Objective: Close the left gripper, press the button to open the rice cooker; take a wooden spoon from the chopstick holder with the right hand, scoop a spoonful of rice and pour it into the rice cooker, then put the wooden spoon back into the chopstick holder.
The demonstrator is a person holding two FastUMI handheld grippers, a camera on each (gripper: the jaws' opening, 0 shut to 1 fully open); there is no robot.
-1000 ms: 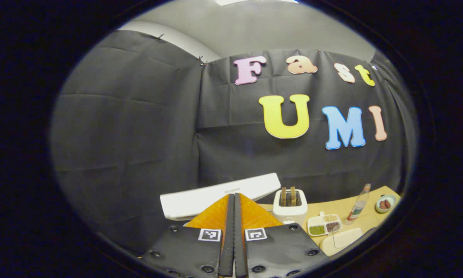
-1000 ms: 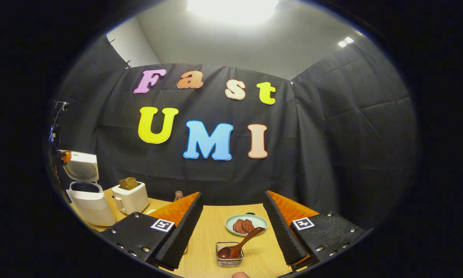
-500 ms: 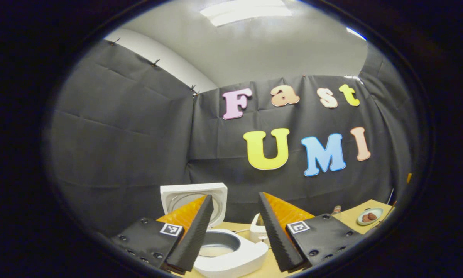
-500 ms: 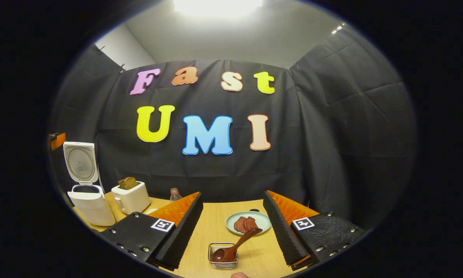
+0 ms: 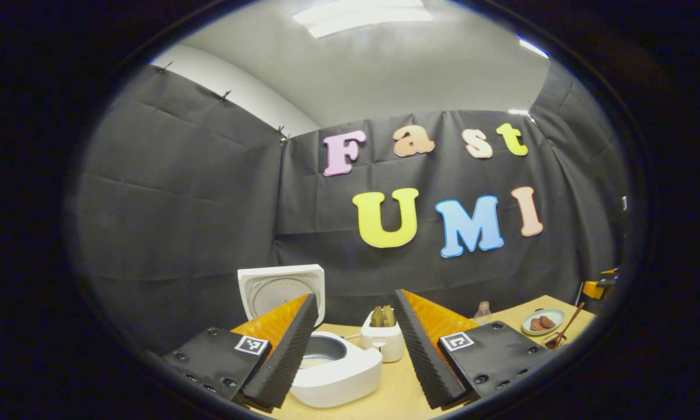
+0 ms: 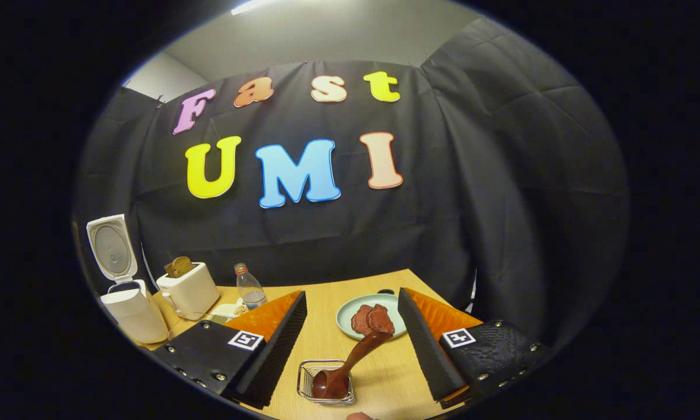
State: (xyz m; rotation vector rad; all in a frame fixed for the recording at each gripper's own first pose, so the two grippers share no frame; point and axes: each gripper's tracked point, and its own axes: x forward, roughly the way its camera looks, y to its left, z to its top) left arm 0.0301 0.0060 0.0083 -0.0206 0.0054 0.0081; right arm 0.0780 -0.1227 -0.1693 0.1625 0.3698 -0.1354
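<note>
The white rice cooker (image 5: 341, 373) stands with its lid (image 5: 280, 289) swung up, just ahead of my left gripper (image 5: 354, 297), which is open with nothing between its fingers. In the right gripper view the cooker (image 6: 129, 312) sits far left, lid (image 6: 112, 248) upright. A dark wooden spoon (image 6: 350, 361) leans in a small wire chopstick holder (image 6: 325, 388), bowl down, handle slanting up to the right. My right gripper (image 6: 353, 293) is open above and just behind the holder, apart from the spoon. The spoon (image 5: 563, 333) also appears far right in the left gripper view.
A white toaster (image 6: 188, 289) with bread stands beside the cooker, then a plastic bottle (image 6: 247, 286) and part of a small divided tray (image 6: 231, 308). A pale green plate (image 6: 350, 312) of red meat slices lies beyond the holder. The wooden table's (image 6: 321, 326) far edge meets the black cloth.
My left gripper went from shut to open and drew back from the cooker, whose lid swung fully up. My right gripper tilted down and closer over the spoon holder.
</note>
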